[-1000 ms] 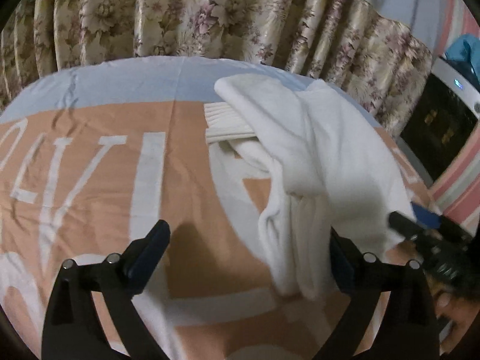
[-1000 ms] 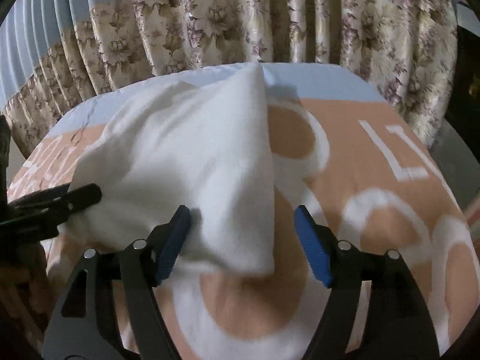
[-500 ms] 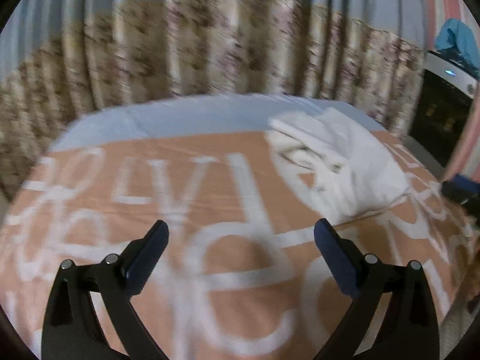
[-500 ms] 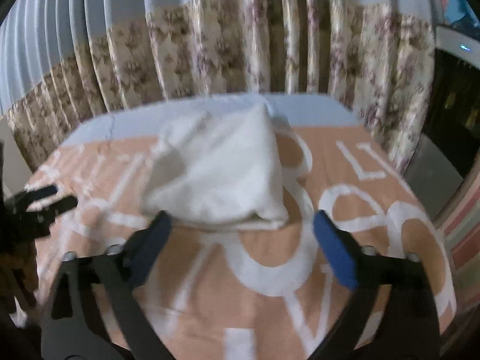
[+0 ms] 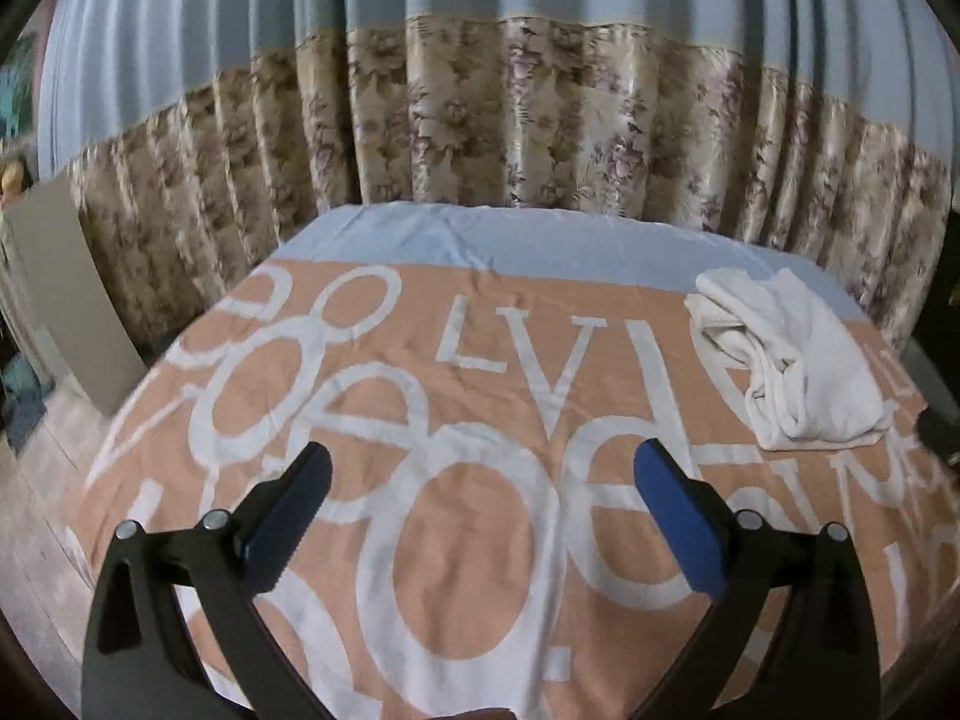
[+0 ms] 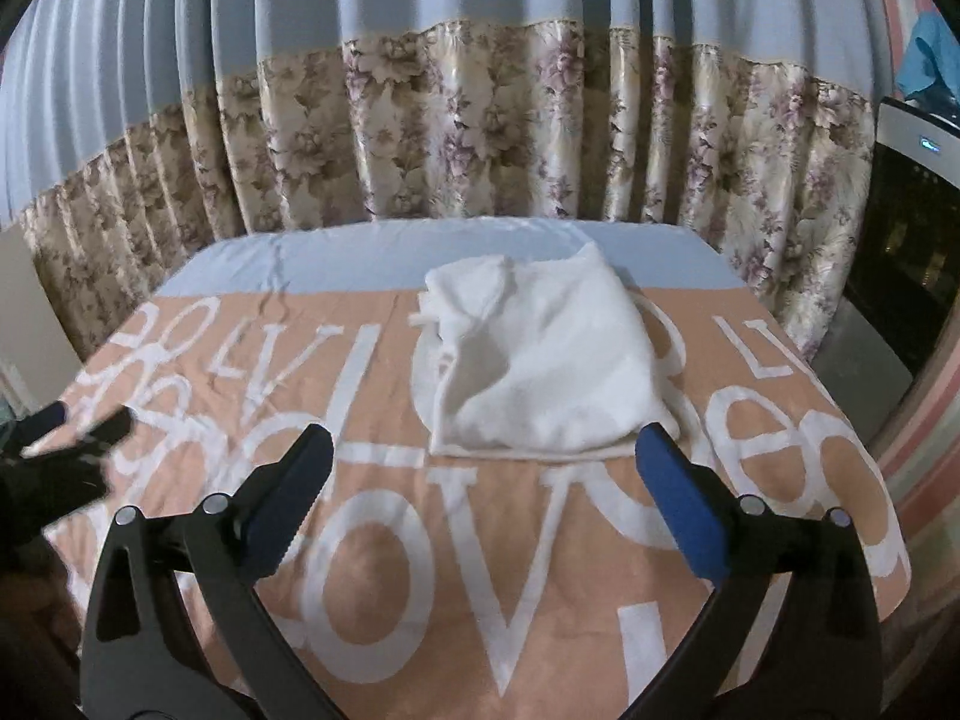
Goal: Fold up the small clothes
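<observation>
A white folded garment (image 6: 540, 372) lies on the orange and white lettered cloth (image 6: 372, 570) that covers the table, near its far edge. In the left wrist view the garment (image 5: 792, 354) is at the far right. My right gripper (image 6: 483, 468) is open and empty, held back from the garment's near edge. My left gripper (image 5: 480, 486) is open and empty over the cloth (image 5: 468, 540), well left of the garment. The left gripper also shows as a blurred dark shape at the left edge of the right wrist view (image 6: 66, 438).
A floral curtain (image 6: 480, 138) hangs close behind the table. A dark appliance (image 6: 900, 228) stands at the right, past the table's edge. A beige board (image 5: 66, 294) leans at the left. The table's edges drop off on both sides.
Both grippers have let go of the garment and pulled back and up from it. The garment now lies folded on the cloth. The left gripper has swung away to the left.
</observation>
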The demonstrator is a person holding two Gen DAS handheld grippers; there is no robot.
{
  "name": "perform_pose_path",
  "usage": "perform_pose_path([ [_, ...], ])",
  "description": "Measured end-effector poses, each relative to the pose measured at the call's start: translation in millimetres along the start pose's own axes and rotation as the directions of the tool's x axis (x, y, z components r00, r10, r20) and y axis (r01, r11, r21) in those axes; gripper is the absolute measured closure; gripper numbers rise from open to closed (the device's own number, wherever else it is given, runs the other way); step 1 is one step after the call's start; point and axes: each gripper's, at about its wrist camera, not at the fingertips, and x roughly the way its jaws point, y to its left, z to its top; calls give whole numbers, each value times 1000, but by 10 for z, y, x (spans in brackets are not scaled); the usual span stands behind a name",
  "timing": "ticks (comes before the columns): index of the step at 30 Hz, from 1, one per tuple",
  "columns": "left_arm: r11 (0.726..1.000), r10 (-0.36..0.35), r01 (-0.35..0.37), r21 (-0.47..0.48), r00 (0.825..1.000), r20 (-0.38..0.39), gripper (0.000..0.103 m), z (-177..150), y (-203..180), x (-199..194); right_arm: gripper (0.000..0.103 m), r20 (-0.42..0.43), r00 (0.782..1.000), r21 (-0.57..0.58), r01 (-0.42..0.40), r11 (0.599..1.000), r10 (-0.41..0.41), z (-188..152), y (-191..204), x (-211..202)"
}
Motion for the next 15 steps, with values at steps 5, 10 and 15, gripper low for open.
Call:
perform_pose_path([
  [5, 1000, 1, 0, 11, 1000, -28, 2, -22, 17, 61, 3, -1, 1000, 3, -7, 1000, 7, 11, 20, 31],
  [10, 999, -29, 29, 29, 999, -16, 2, -3, -53, 40, 3, 22, 1000, -6, -4, 1000, 4, 43, 31, -19],
  [15, 998, -44, 44, 38, 999, 6, 2, 27, -88, -4, 3, 22, 1000, -4, 1, 1000, -1, 46, -8, -16],
])
